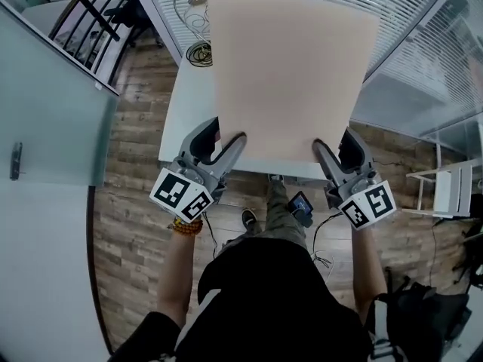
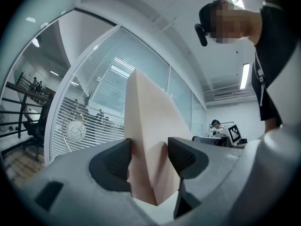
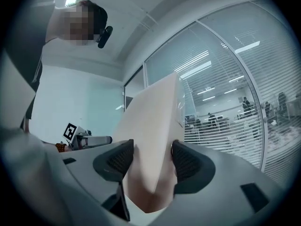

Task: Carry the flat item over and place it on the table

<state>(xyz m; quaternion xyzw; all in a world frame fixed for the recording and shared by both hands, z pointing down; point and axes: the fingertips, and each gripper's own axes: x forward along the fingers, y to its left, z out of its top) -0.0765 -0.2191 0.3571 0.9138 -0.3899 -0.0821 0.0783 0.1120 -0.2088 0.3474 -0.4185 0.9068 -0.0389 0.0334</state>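
Observation:
A large flat pale peach board is held up over a white table, covering most of it in the head view. My left gripper is shut on the board's near left edge, and my right gripper is shut on its near right edge. In the left gripper view the board stands between the two dark pads. In the right gripper view the board is likewise pinched between the pads. Whether the board touches the table is hidden.
A wire ornament with a ball stands at the table's far left corner. Glass walls with blinds run behind and to the right. A white chair stands at the right, a frosted glass panel at the left. Wooden floor lies below.

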